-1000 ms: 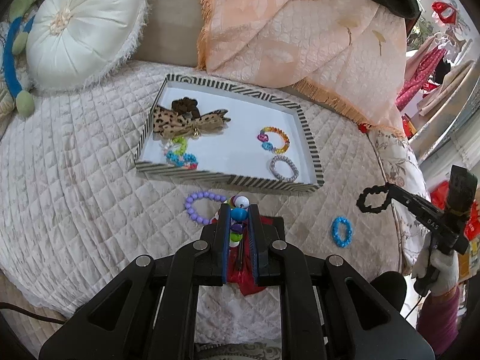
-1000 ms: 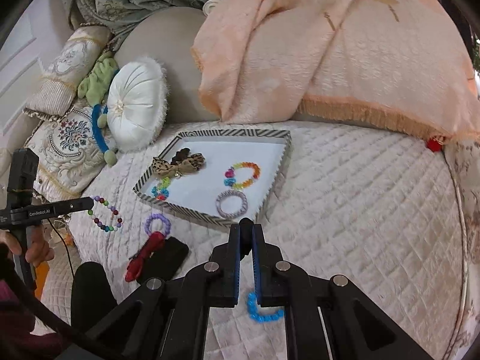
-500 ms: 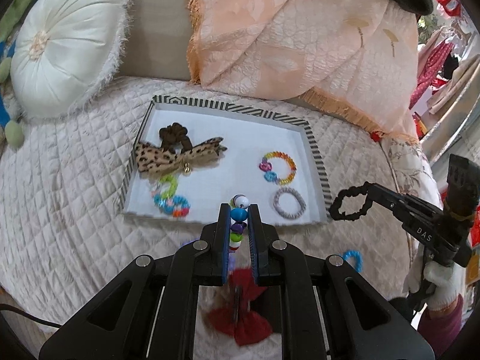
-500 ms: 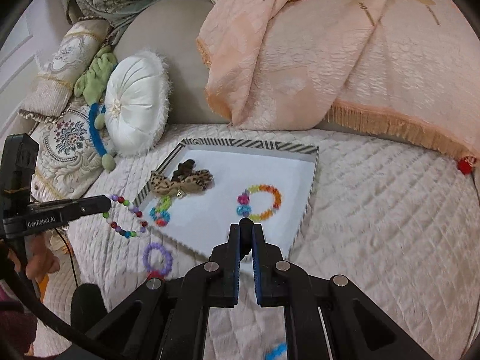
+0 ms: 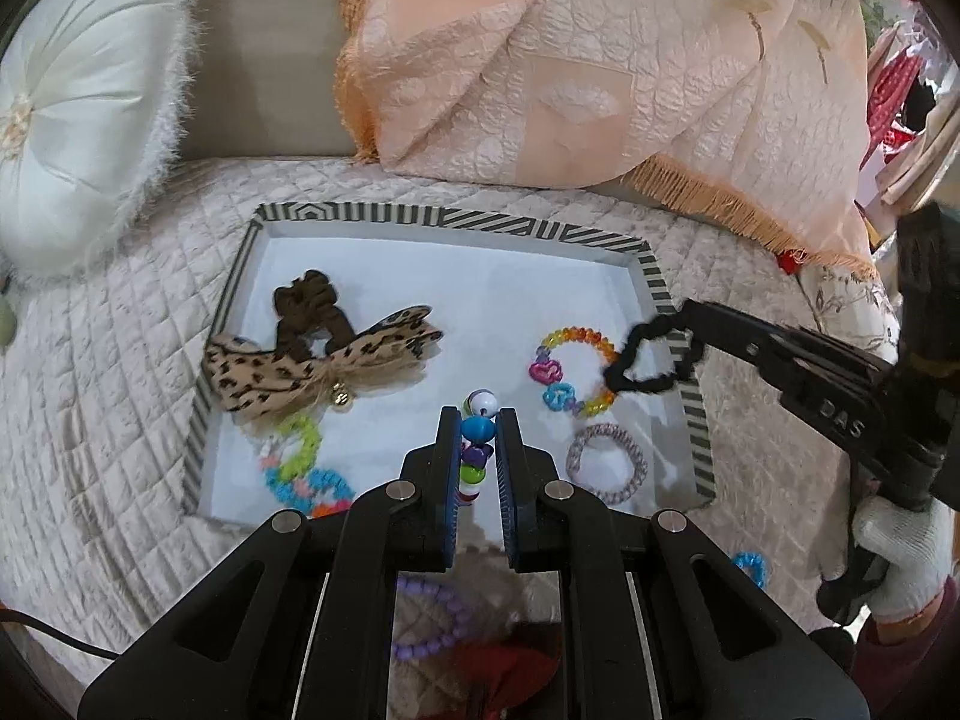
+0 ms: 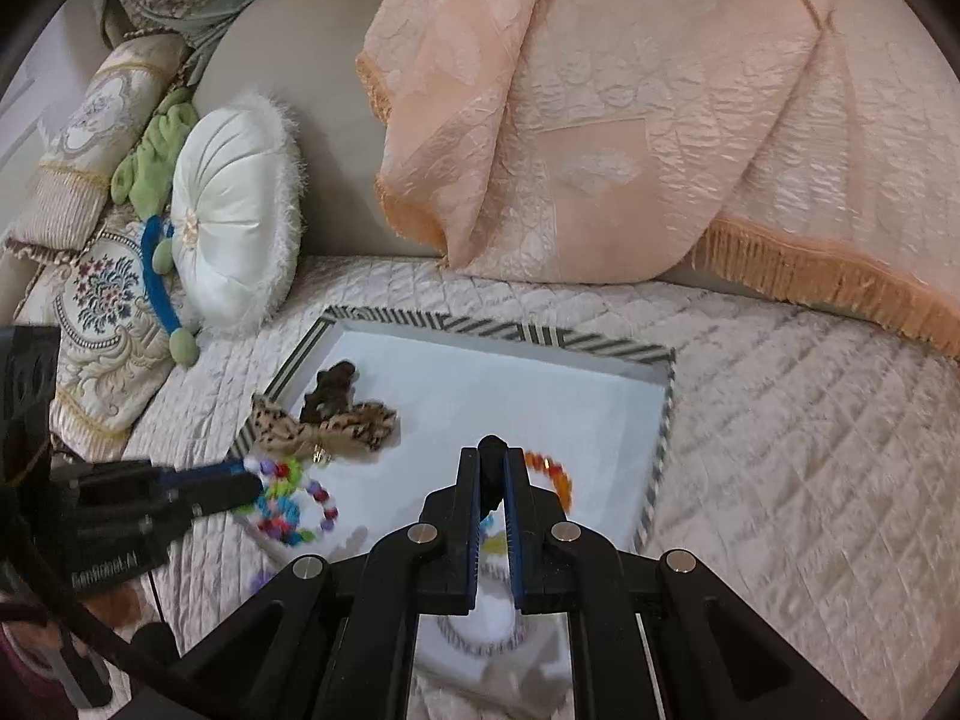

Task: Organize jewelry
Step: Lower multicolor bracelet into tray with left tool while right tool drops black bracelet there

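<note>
A tray with a striped rim (image 5: 456, 219) (image 6: 498, 333) lies on the quilted bed. It holds a brown scrunchie (image 5: 306, 306), a leopard bow (image 5: 318, 369), a green and blue coil bracelet (image 5: 300, 468), a rainbow bead bracelet (image 5: 576, 369) and a grey coil tie (image 5: 606, 462). My left gripper (image 5: 478, 420) (image 6: 252, 480) is shut on a multicoloured bead bracelet (image 5: 477, 429) (image 6: 300, 504) above the tray's near side. My right gripper (image 6: 492, 456) (image 5: 690, 324) is shut on a black hair tie (image 5: 651, 360) (image 6: 492, 465) over the tray's right edge.
Outside the tray near me lie a purple bead bracelet (image 5: 432, 618), a red bow (image 5: 510, 678) and a small blue tie (image 5: 750, 567). A round white cushion (image 6: 234, 222) and a peach fringed blanket (image 6: 600, 120) stand behind the tray. A gloved hand (image 5: 900, 558) holds the right gripper.
Both grippers have moved forward and a little lower, from short of the tray to above it. Each has kept hold of its piece. The items on the bed now lie under and behind them.
</note>
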### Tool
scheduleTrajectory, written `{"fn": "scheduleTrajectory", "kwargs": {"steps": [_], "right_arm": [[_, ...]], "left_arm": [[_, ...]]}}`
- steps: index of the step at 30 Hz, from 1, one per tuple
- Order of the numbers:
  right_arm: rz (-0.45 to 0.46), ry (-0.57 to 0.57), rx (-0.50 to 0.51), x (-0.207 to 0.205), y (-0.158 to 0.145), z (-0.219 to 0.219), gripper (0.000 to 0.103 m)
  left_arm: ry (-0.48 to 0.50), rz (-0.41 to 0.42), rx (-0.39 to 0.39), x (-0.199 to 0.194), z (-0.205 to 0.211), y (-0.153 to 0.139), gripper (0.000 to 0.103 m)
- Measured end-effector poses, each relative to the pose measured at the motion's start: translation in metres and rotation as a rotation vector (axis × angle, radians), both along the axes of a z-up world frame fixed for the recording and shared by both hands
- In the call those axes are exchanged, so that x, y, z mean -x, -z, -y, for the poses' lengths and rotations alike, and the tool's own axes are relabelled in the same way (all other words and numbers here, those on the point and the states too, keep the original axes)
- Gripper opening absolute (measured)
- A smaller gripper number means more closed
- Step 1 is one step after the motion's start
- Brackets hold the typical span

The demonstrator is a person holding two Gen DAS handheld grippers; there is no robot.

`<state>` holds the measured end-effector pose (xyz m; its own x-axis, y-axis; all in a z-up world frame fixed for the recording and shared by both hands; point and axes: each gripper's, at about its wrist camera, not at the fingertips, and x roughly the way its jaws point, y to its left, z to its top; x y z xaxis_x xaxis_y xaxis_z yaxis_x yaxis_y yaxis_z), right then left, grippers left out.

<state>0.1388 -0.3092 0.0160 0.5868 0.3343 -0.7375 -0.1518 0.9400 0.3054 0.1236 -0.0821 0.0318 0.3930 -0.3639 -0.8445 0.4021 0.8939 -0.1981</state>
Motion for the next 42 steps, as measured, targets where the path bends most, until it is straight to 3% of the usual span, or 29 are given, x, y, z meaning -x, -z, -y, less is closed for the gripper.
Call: {"fn": "scheduleTrajectory", "kwargs": {"steps": [7,15,25,34,37,39,42], "right_arm": [[-0.015,0.008,-0.039,-0.041,0.015,-0.016,0.007],[-0.042,0.018,-0.088,-0.075,0.035,-0.030,0.007],[-0.118,0.099,0.031,-0.089,0.068,-0.013,0.007],[-0.148,0.149,0.112,-0.089,0.076,-0.001,0.007],[-0.158,0.146,0.110,-0.087,0.078,0.001,0.014],[-0.156,0.140,0.101,-0.083,0.077,0.001,0.029],[-0.149,0.136,0.092,-0.078,0.075,0.000,0.031]], "left_arm": [[-0.006,-0.033,0.023,-0.017,0.007,0.017,0.010],[-0.077,-0.080,0.002,-0.036,-0.018,0.045,0.010],[-0.115,-0.090,-0.022,-0.039,-0.035,0.061,0.010],[-0.140,-0.084,-0.061,-0.041,-0.038,0.073,0.010],[-0.143,-0.069,-0.073,-0.043,-0.035,0.073,0.010],[-0.154,-0.059,-0.073,-0.044,-0.035,0.073,0.010],[-0.162,-0.052,-0.077,-0.045,-0.035,0.073,0.011]]}}
